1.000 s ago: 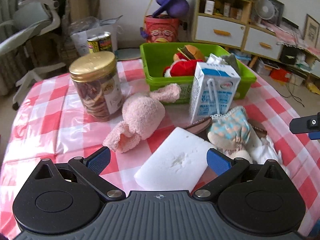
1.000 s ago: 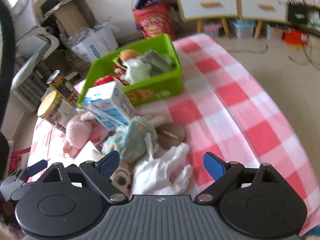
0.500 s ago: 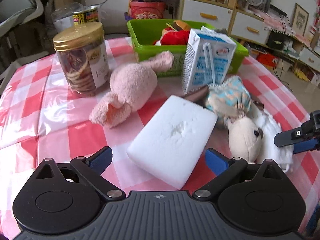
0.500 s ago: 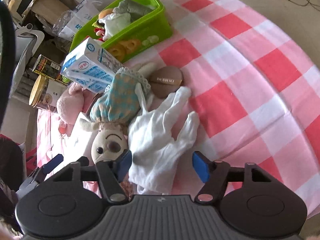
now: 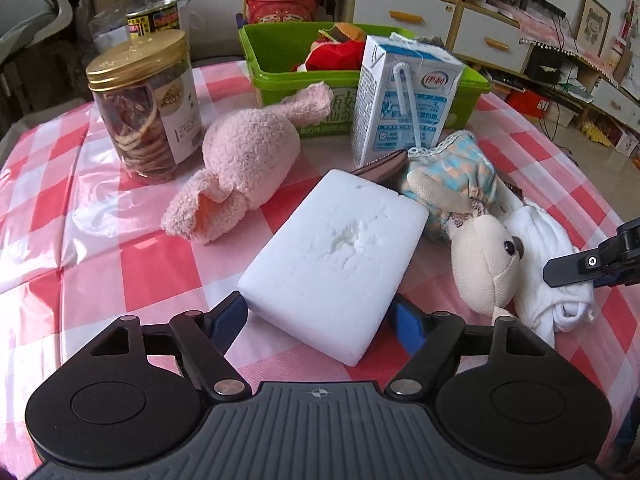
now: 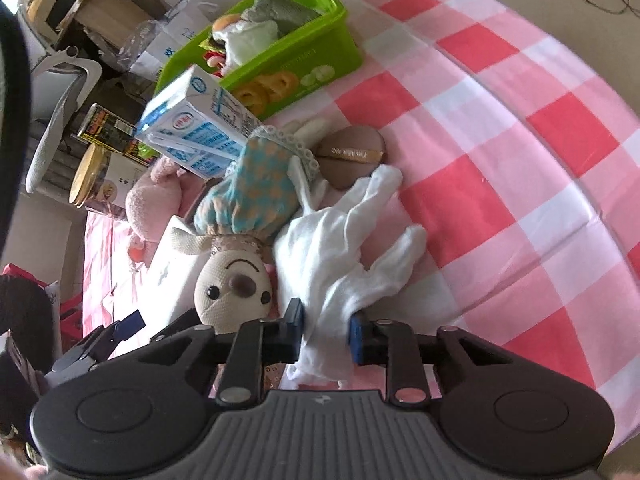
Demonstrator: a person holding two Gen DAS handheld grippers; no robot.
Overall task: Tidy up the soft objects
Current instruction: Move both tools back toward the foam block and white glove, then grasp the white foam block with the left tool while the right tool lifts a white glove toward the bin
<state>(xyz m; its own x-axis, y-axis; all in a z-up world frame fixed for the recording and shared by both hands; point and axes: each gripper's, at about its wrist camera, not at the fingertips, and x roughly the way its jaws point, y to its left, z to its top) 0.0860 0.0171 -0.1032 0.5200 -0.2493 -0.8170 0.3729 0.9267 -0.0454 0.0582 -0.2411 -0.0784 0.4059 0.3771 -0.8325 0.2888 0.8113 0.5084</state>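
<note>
A white sponge block lies on the checked table; my left gripper has its blue pads on either side of the near end, touching it. My right gripper is shut on the cuff of a white glove, which also shows in the left wrist view. A cream doll in a blue dress lies between sponge and glove; it also shows in the right wrist view. A pink plush lies left of the sponge. A green bin with soft toys stands behind.
A milk carton stands before the bin. A jar with a gold lid and a can are at the back left. A brown powder puff lies by the glove. The table edge drops off to the right.
Both grippers moved forward and closed. The left one now holds the sponge's near end between its pads. The right one shut on the glove's cuff.
</note>
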